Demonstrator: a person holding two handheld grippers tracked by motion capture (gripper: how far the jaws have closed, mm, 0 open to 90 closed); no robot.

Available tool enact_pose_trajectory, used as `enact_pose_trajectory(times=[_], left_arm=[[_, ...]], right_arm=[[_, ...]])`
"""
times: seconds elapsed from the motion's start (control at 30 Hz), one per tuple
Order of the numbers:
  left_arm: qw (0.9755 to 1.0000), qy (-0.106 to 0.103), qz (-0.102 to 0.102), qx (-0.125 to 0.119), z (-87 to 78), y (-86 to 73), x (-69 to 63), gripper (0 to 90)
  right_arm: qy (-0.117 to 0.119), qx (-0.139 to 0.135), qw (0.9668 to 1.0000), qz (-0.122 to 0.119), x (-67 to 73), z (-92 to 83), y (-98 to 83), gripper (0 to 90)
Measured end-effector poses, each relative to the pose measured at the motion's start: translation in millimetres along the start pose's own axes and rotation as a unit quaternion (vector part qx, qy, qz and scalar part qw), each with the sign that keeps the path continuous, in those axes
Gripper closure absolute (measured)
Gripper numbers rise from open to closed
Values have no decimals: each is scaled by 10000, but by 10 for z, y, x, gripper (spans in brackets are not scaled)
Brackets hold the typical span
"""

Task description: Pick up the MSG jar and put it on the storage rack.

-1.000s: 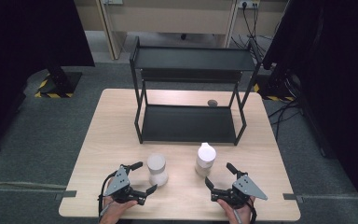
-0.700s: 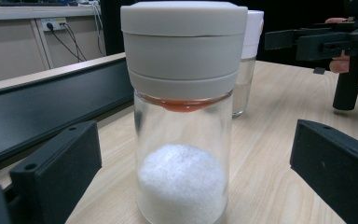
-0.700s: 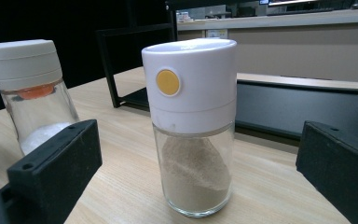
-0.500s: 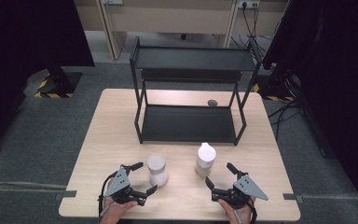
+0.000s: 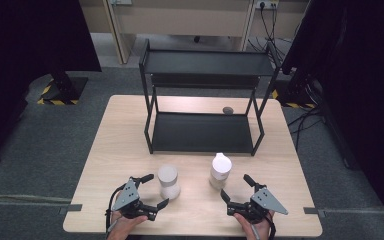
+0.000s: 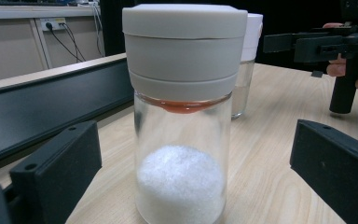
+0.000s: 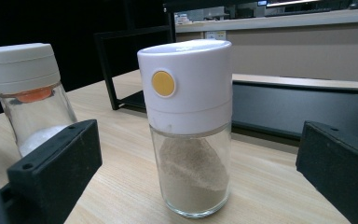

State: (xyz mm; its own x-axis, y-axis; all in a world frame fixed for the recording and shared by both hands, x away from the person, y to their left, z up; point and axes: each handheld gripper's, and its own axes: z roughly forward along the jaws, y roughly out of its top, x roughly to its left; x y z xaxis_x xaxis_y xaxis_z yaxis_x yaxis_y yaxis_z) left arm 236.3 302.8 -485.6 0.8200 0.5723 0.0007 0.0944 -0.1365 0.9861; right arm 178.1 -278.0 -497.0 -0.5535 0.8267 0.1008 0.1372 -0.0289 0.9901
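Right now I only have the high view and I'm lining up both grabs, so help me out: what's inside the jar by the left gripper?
Observer: The jar with the grey lid holds white grains, roughly a third full.
Operator: And the other jar?
Observer: The jar with the white lid holds a beige powder and has a round yellow button on its cap.
Operator: Are the jars centred between the jaws?
Observer: Yes. The left gripper and the right gripper are each open, with their jar standing upright between the jaws, untouched.

floor: grey carpet (image 5: 55, 145) | table: light wood (image 5: 125, 125) | curtains: black (image 5: 30, 35)
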Motion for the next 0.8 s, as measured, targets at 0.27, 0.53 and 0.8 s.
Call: enact_pose_trajectory(times=[0.27,0.53,0.8], left_arm=[[10000,10,0,1,5,3,-15,14],[10000,18,-16,-2,15,6,-20,13],[10000,-9,-58,-1,60,31,-15,14]], right_arm=[[6,-13,10000,4,1,1,-4,3],[26,-16,10000,4,-4,3,-7,4],[29,-21,10000,30,-8,3,-13,3]])
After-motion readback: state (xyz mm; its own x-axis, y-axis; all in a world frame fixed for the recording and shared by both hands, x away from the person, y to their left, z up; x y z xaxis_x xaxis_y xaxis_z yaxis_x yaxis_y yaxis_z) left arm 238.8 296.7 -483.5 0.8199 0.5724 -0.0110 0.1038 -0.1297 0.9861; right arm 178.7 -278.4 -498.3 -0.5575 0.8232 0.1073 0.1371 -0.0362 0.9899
